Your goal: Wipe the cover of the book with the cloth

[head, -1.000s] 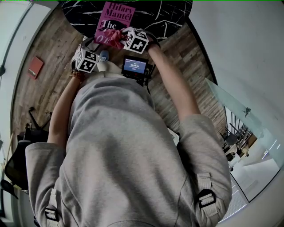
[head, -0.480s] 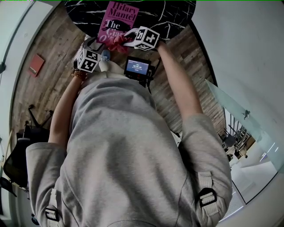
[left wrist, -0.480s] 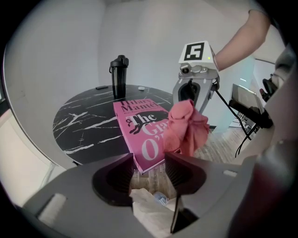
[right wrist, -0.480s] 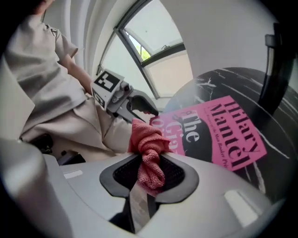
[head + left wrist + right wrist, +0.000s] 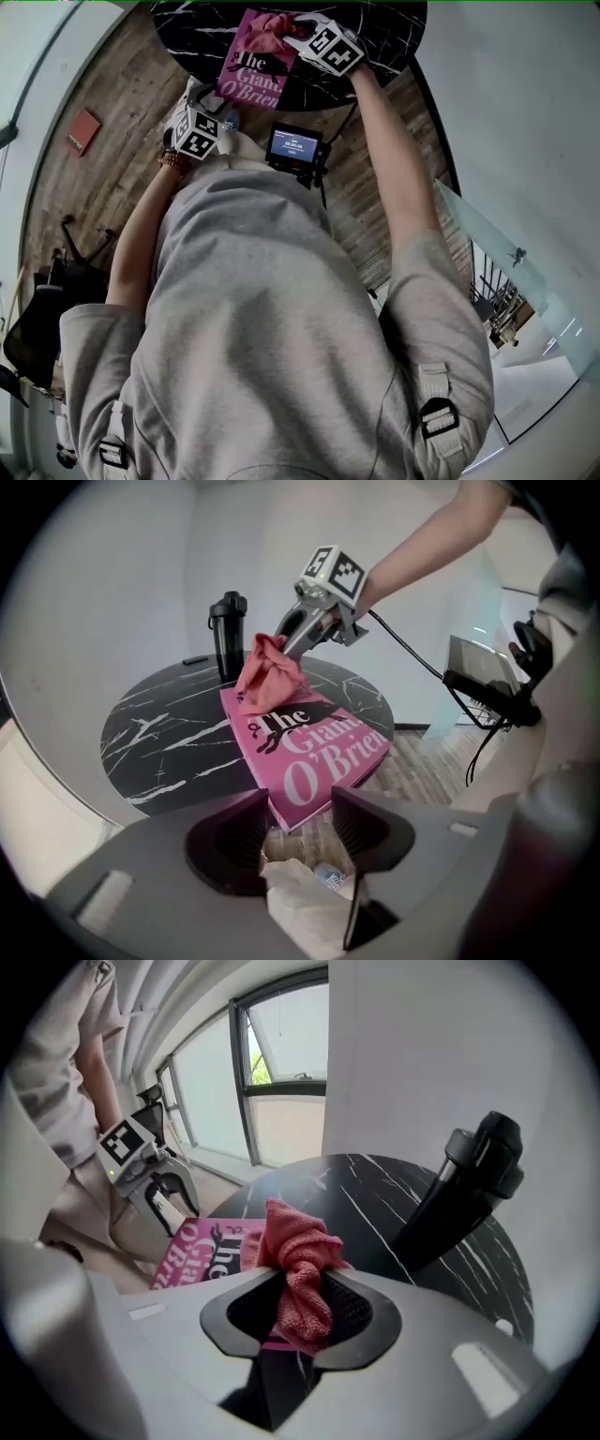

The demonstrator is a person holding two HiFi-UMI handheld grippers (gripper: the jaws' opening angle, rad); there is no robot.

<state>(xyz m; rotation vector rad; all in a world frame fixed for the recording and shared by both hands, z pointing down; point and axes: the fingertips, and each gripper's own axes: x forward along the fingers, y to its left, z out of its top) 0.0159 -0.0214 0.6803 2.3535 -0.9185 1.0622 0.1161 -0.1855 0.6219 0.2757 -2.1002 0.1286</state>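
Sweeping away from the person, the right gripper (image 5: 300, 33) has carried the bunched coral-pink cloth (image 5: 272, 26) from the near end of the magenta paperback book (image 5: 253, 70) to its far end. A second ago the cloth lay over the lower title lines; now "The Giant O'Brien" shows bare behind the gripper and the author's name is covered instead. I judge this to be one full stroke along the length of the cover, so wiping is well under way. Whether every strip of the cover has been passed over cannot be told from here. The right gripper's jaws are clamped on the cloth, a twisted wad pinched between the pads with the loose bunch hanging ahead of them. That bunch seems to rest on the book's far end, though the contact itself is hard to see. A tall black flask (image 5: 469, 1185) stands beyond the gripper and to its right, on the round black marble-patterned table (image 5: 375, 1213) and apart from the cloth. The left gripper (image 5: 298, 817) has kept its place at the table's near edge, its jaws apart with only floor showing between them. The book's near corner overhangs the table edge just ahead of them, untouched.
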